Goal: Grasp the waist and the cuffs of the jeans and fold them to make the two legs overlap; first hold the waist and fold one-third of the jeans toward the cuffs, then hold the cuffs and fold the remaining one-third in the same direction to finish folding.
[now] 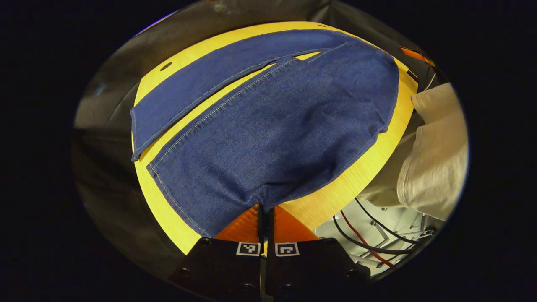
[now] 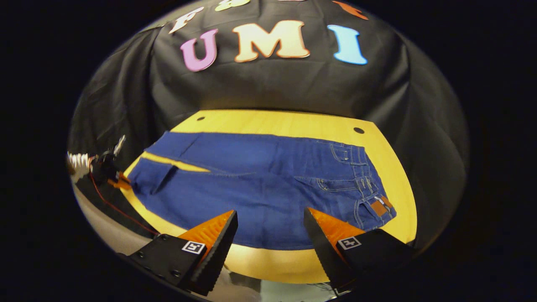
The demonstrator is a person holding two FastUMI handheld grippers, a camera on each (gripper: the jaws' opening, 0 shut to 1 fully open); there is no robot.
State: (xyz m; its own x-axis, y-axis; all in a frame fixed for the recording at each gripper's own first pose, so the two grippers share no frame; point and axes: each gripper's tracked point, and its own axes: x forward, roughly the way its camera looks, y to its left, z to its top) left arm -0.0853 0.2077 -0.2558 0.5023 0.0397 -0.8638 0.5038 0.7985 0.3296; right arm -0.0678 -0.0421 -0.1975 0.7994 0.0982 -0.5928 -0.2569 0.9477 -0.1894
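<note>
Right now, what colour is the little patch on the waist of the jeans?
Brown, like leather. The patch sits on the jeans waistband, best seen in the right gripper view.

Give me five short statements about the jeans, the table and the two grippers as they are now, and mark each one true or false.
1. The left gripper is shut on the cuff of the jeans. True.
2. The right gripper is shut on the waist. False: its fingers stand wide apart, short of the jeans' near edge, holding nothing.
3. The two legs already overlap. False: they lie side by side, with a strip of the yellow table showing between them.
4. A brown patch sits at the waistband. True.
5. The jeans hang off the table. False: they lie spread flat on it.
</note>
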